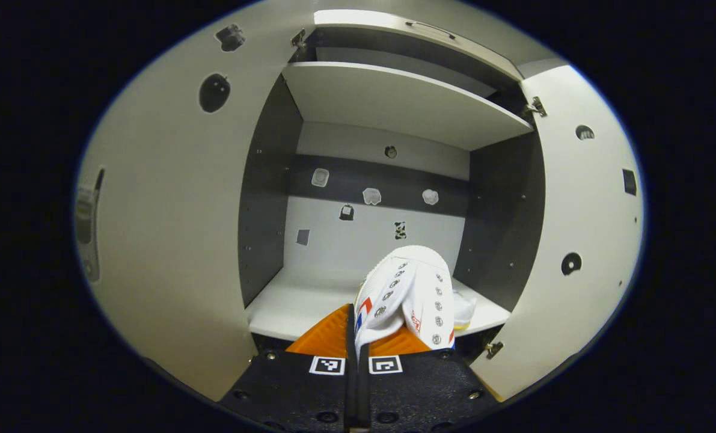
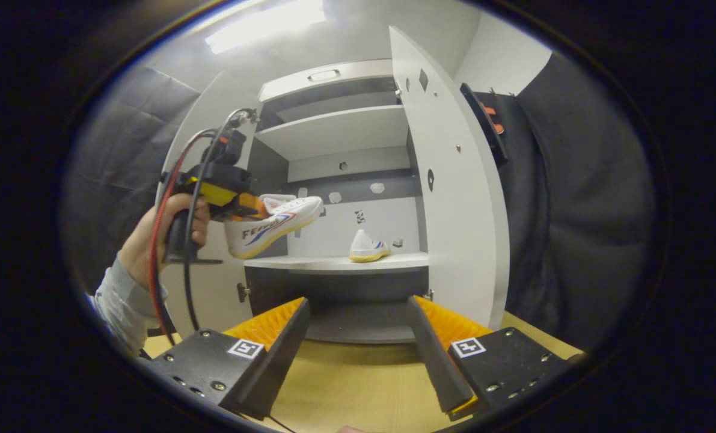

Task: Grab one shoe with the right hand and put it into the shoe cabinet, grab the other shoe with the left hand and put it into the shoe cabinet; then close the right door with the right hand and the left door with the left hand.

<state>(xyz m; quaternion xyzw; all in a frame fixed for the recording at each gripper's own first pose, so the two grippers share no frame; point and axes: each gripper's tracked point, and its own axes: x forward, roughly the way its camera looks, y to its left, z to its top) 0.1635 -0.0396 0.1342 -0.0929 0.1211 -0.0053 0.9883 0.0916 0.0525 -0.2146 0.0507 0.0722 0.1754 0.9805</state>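
Note:
My left gripper (image 1: pixel 358 328) is shut on a white canvas shoe (image 1: pixel 409 294) with red and blue stripes, held toe forward just before the cabinet's lower shelf (image 1: pixel 291 310). In the right gripper view that same shoe (image 2: pixel 273 225) hangs in the air in the left gripper (image 2: pixel 246 207), held by a hand, in front of the open shoe cabinet. The other white shoe (image 2: pixel 367 246) stands on the lower shelf (image 2: pixel 333 263), toward its right side. My right gripper (image 2: pixel 358 328) is open and holds nothing, low in front of the cabinet.
Both cabinet doors stand open: the left door (image 1: pixel 171 240) and the right door (image 1: pixel 580 240), the right one also large in the right gripper view (image 2: pixel 454 198). An upper shelf (image 1: pixel 394 102) spans the cabinet. A wooden floor (image 2: pixel 345 385) lies below. Black cloth hangs at right.

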